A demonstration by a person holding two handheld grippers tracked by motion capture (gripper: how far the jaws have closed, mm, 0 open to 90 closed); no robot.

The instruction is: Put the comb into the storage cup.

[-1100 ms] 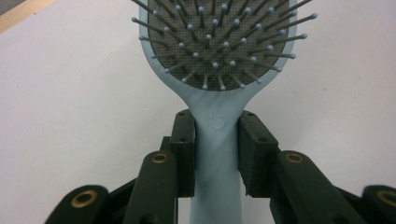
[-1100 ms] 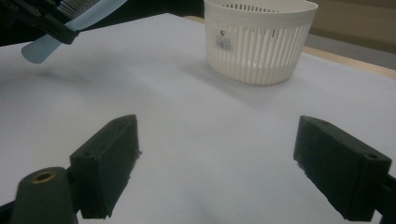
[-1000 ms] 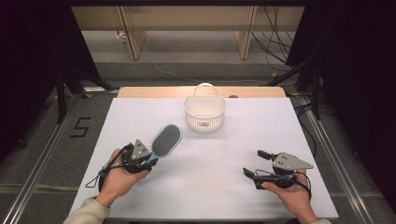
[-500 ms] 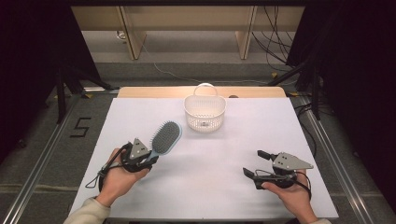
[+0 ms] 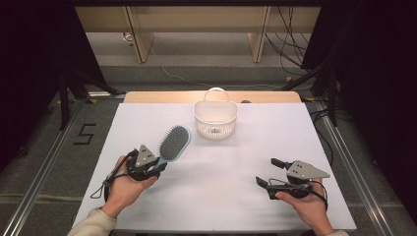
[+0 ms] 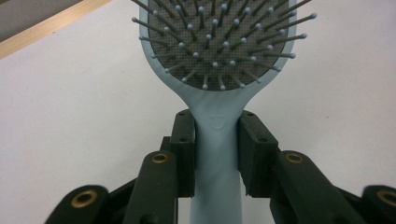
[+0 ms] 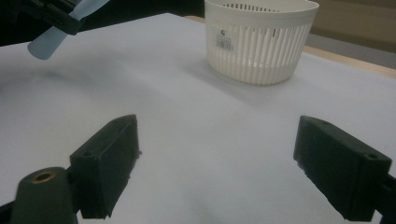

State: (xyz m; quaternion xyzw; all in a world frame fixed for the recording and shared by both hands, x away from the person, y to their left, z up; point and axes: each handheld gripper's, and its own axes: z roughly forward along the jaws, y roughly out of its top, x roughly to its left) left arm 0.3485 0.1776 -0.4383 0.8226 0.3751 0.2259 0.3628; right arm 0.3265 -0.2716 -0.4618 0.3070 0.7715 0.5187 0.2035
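While the left gripper clamps the neck of a pale blue hairbrush, bristles up and lifted off the white table, the brush head angles towards the white slatted basket at the far middle, probably its destination. The basket looks empty, apart from a label. At right, the right gripper hovers, jaws wide, holding nothing

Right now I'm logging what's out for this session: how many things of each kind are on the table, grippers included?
Hairbrush: 1
Basket: 1
Grippers: 2, left gripper and right gripper
Total: 4
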